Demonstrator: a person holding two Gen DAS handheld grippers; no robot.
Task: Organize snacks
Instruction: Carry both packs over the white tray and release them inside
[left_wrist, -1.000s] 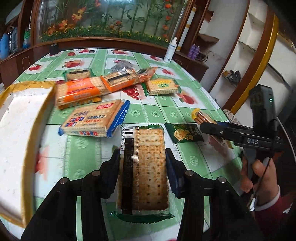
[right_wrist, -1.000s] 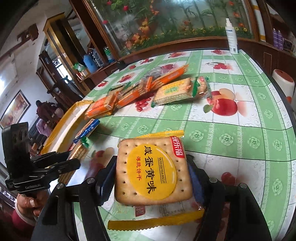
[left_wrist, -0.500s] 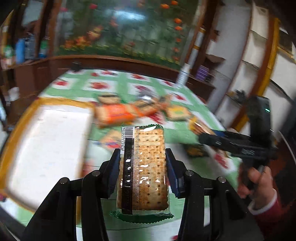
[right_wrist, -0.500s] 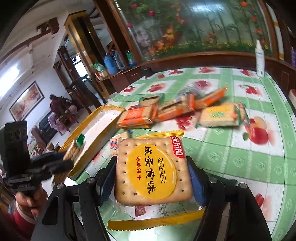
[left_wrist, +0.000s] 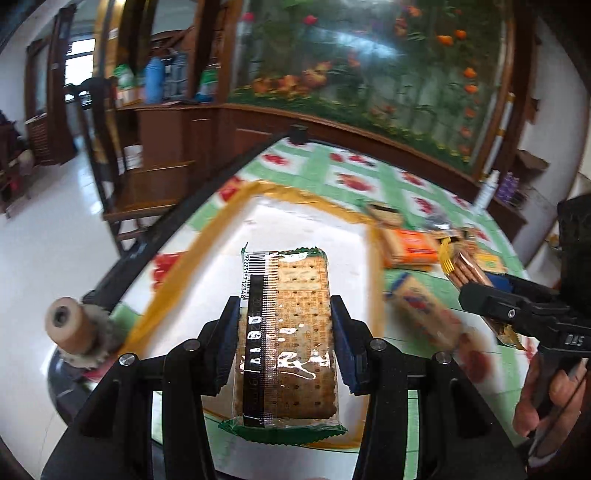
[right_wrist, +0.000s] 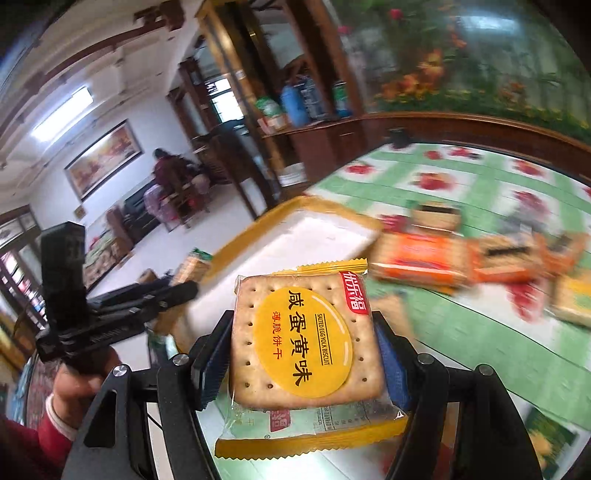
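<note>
- Between the two blue-padded fingers of the left claw (left_wrist: 284, 347), in the left wrist view, a green-edged cracker packet (left_wrist: 288, 332) is gripped by its long sides, barcode end pointing away.
- Beneath and beyond that packet, a white tray with a yellow rim (left_wrist: 207, 254) is seen on the table (left_wrist: 351, 177), which is covered by a green-and-white fruit-print cloth.
- To the right of the tray, an orange packet (left_wrist: 410, 247) and a blue-and-tan packet (left_wrist: 421, 310) are seen lying on the cloth, the latter blurred.
- At the right edge, the right claw (left_wrist: 476, 291) is seen closed on a yellow-edged packet, held by a hand (left_wrist: 546, 398).
- Across the right wrist view, a salted egg yolk biscuit packet (right_wrist: 306, 343) is clamped between the right claw's (right_wrist: 306, 354) fingers, printed face up.
- Behind it, the tray's yellow rim (right_wrist: 295, 206) is visible, with orange packets (right_wrist: 424, 258) blurred on the cloth to the right.
- At the left, the left claw (right_wrist: 184, 288) is shown holding its cracker packet (right_wrist: 192, 266) beside the tray's near-left rim.
</note>
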